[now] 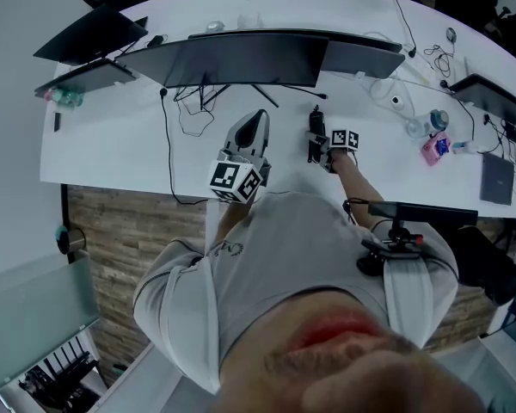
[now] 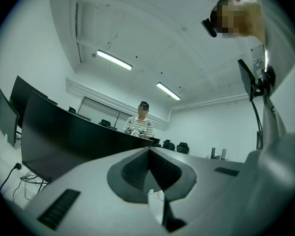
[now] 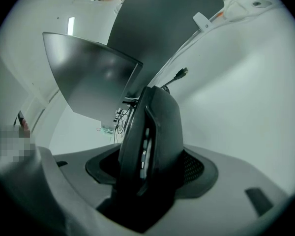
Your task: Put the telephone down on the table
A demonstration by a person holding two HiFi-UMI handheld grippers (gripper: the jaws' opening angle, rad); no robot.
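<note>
Right fingers [image 3: 195, 167] clamp telephone [image 3: 155, 132], left fingers [image 2: 132, 171] together

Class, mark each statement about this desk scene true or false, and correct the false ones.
1. The right gripper holds a black telephone handset. True.
2. The left gripper is clamped on a cable. False: its jaws are together with nothing between them.
3. The table is white and carries dark monitors. True.
4. The left gripper view looks down at the tabletop. False: it looks upward, at ceiling lights and a seated person beyond a monitor.
</note>
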